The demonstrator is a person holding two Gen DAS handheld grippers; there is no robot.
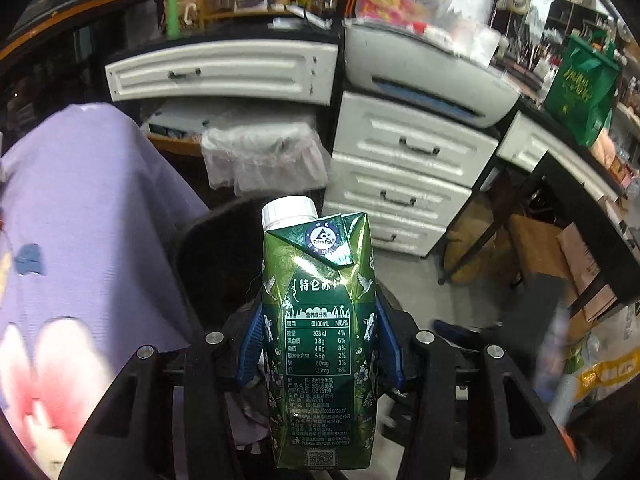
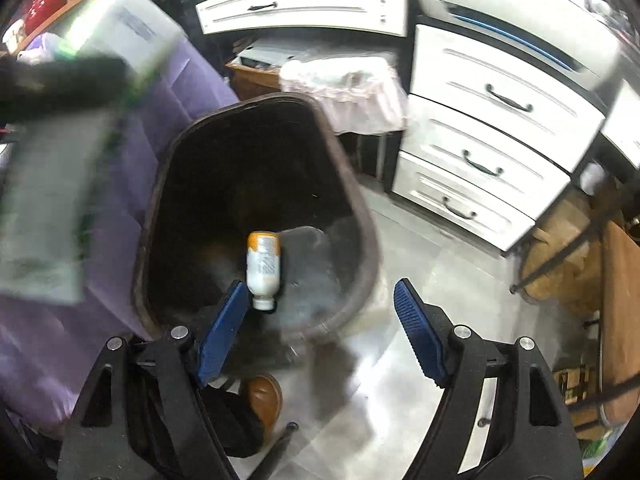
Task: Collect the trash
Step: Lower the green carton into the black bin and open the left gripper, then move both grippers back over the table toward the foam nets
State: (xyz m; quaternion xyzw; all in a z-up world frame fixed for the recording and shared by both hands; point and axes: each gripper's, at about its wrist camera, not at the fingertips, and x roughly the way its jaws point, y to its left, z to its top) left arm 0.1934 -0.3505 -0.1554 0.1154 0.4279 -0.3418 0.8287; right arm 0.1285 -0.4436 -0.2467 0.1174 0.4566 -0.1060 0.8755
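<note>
My left gripper [image 1: 318,316] is shut on a green milk carton [image 1: 320,340] with a white cap, held upright above a dark trash bin [image 1: 200,248]. In the right wrist view the same carton [image 2: 44,208] shows blurred at the left, beside the bin. My right gripper [image 2: 320,300] is open and empty above the bin's [image 2: 360,216] near rim. A white bottle [image 2: 262,268] with an orange top is inside the bin, cap end towards me.
A purple cloth [image 1: 80,208] covers a surface left of the bin. White drawers [image 2: 480,136] and a printer [image 1: 432,72] stand behind on the right. A plastic-lined basket [image 2: 344,92] sits behind the bin. A brown shoe [image 2: 262,396] is on the grey floor.
</note>
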